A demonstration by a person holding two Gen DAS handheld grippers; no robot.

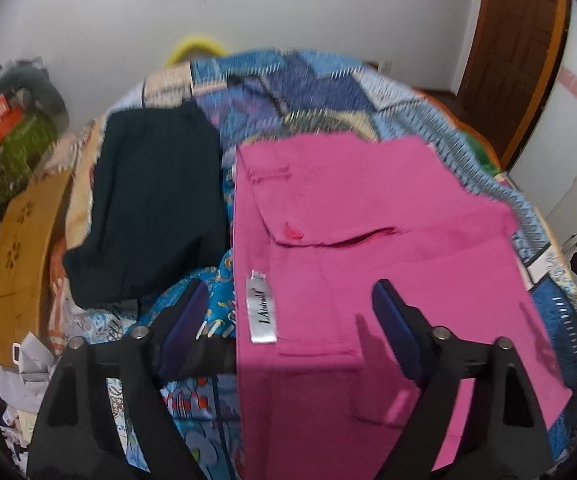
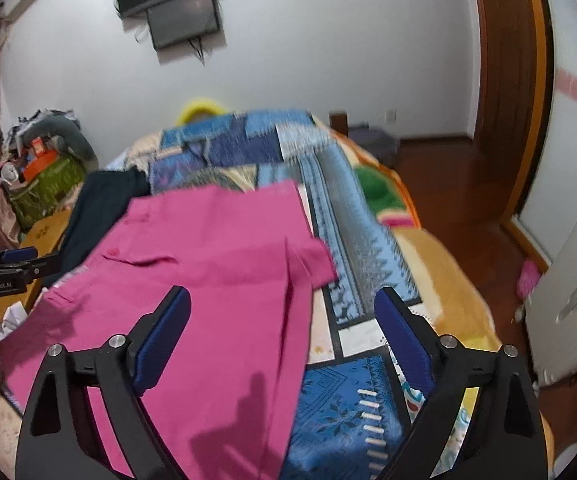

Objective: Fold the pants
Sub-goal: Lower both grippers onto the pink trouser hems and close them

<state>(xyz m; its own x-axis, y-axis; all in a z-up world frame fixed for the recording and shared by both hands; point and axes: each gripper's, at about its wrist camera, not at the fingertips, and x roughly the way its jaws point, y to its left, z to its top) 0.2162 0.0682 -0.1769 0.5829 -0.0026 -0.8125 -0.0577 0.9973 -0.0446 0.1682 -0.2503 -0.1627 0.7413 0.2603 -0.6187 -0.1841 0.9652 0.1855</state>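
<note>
Pink pants (image 1: 368,248) lie flat on the patchwork bed (image 1: 288,88), long way running away from both, with the left hand-held gripper (image 1: 288,312) over the label edge and the right hand-held gripper (image 2: 284,320) over the other edge, jaws apart, holding nothing.

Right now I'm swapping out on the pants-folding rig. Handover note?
Left gripper: open, nothing held, above the near left edge of the pink pants, by the white label.
Right gripper: open, nothing held, over the pants' right edge.
Pink pants: lying on the patterned bedspread, pocket side up, some layers already overlapping; how far folded I cannot tell.
A dark garment lies left of them, apart from both grippers.
Done: nothing I can confirm.
Left: grip the pants at both edges and fold.
</note>
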